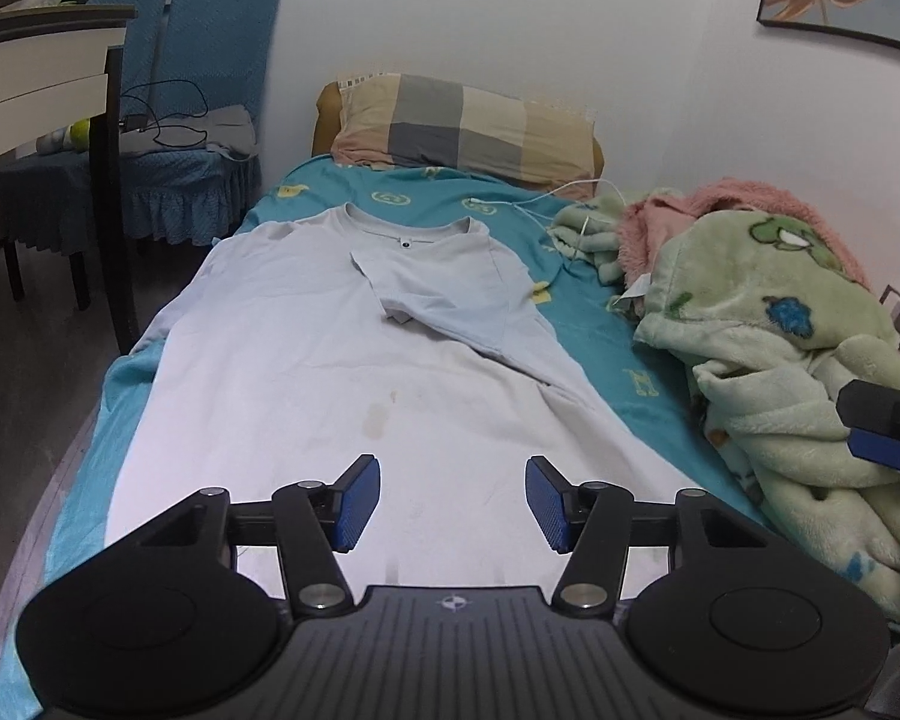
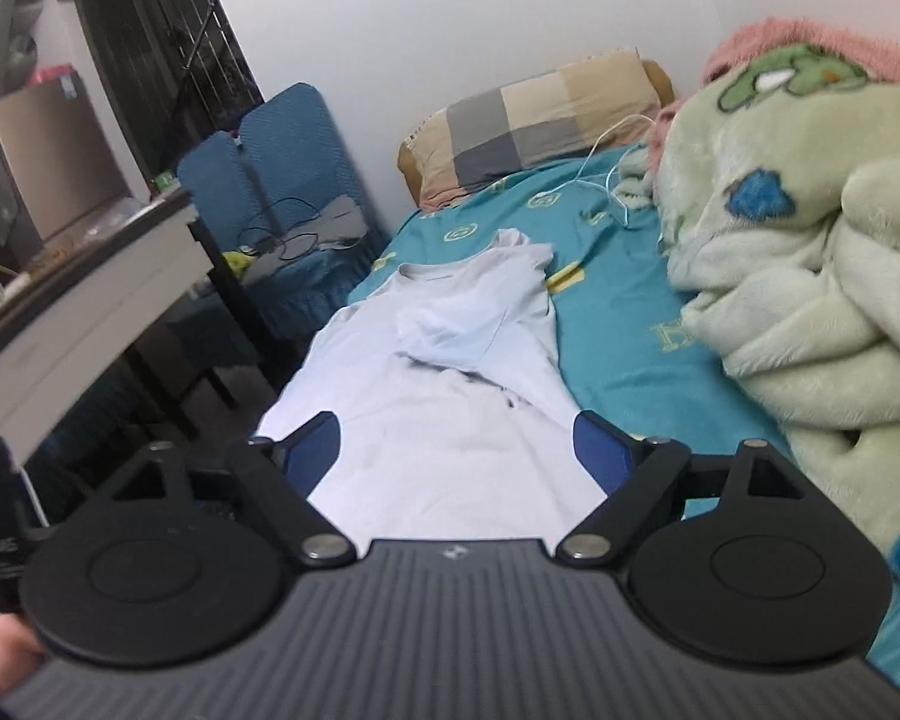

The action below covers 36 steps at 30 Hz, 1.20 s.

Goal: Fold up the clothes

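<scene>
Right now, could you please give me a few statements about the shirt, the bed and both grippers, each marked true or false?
1. The pale grey T-shirt lies spread on the teal patterned bedsheet. True.
2. One sleeve of the T-shirt is folded in over its chest. True.
3. The left gripper is shut on the T-shirt's hem. False: its jaws are open and hold nothing.
4. The checked beige-and-grey pillow sits at the foot of the bed beside the grippers. False: it lies at the far end, against the wall.
5. The right gripper is open, with nothing between its blue pads. True.
6. The fluffy green blanket covers the T-shirt. False: it is heaped beside it.
</scene>
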Motion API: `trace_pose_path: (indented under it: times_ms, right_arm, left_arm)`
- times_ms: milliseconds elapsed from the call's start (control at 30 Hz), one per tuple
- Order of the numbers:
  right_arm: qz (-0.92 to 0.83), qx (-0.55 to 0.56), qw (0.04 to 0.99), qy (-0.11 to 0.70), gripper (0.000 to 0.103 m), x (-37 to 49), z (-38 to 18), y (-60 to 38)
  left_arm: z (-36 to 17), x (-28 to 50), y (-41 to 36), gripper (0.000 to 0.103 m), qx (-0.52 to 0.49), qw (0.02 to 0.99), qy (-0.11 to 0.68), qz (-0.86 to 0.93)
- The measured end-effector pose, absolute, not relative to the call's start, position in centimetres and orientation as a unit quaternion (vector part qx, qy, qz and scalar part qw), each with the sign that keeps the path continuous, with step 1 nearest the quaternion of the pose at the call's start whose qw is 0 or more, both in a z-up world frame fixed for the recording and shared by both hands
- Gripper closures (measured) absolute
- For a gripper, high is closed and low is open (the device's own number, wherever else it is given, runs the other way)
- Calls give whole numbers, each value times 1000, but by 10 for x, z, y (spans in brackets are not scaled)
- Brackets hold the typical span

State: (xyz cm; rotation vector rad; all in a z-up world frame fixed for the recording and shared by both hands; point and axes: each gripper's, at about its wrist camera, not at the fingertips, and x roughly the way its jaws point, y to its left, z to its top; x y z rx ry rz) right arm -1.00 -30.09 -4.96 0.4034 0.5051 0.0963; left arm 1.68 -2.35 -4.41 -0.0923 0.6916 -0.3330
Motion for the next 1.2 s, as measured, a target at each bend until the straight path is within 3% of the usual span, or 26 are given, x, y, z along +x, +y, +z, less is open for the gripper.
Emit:
trace_pose_path:
  times_ms: [167,533,800,900,967,1000,1200]
  right_arm:
    - [-24,231,948,218,17,-10,-51,-327]
    - [-170,306,927,132,17,-39,-56,-396]
    - [-175,345,911,143,16,-30,-74,-411]
    - [-174,338,912,151,16,-27,-77,-409]
    - [-173,333,914,152,16,-26,-78,-407]
    - [-171,334,914,153,16,-26,-79,-408]
    - [-174,332,914,154,16,-25,-80,-407]
  left_arm:
    - [-56,19,-57,44,-30,912,352,-211]
    - [-92,28,-216,45,1,843,403,-357]
    - [-135,41,-266,45,72,823,457,-330]
    - [-150,46,-285,53,98,814,475,-319]
    - [-161,49,-298,93,115,807,488,-311]
    - [-163,51,-299,100,114,804,494,-310]
    - [-137,68,-251,103,14,791,513,-333]
